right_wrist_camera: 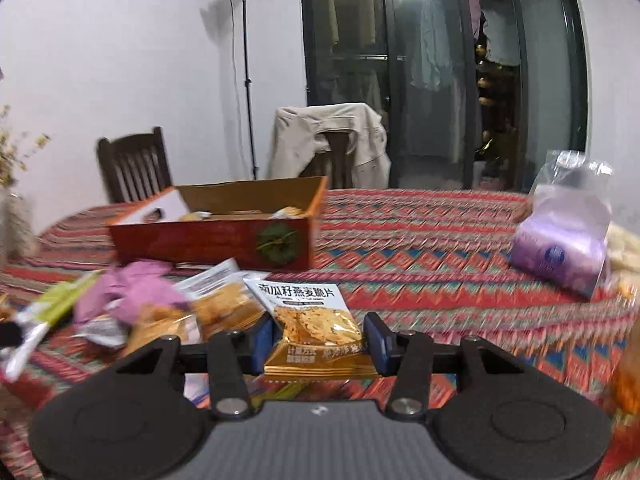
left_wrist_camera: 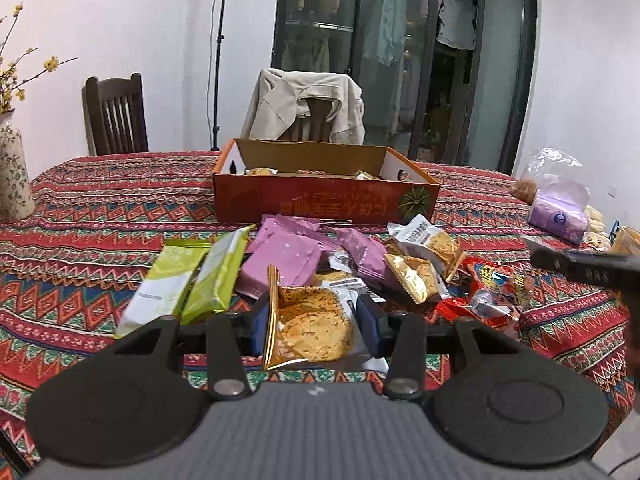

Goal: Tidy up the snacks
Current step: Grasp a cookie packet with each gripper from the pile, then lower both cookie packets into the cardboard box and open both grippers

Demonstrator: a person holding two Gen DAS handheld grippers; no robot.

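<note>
My left gripper [left_wrist_camera: 312, 322] is shut on a gold-and-white oat crisp packet [left_wrist_camera: 310, 320], held above the patterned tablecloth [left_wrist_camera: 100, 208]. My right gripper [right_wrist_camera: 318, 338] is shut on another gold-and-white oat crisp packet [right_wrist_camera: 312, 320], held above the cloth. An open orange cardboard box [left_wrist_camera: 324, 196] stands behind the snack pile and holds a few packets; it also shows in the right wrist view [right_wrist_camera: 216, 240]. The pile has green packets [left_wrist_camera: 188, 280], pink packets [left_wrist_camera: 288, 256], more oat crisp packets [left_wrist_camera: 424, 256] and red packets [left_wrist_camera: 492, 284].
A flowered vase [left_wrist_camera: 12, 176] stands at the far left. A clear bag with a purple tissue pack [right_wrist_camera: 560, 240] lies at the right. Two chairs, one with a beige jacket [left_wrist_camera: 304, 108], stand behind the table. The other gripper's dark body [left_wrist_camera: 588, 268] shows at the right edge.
</note>
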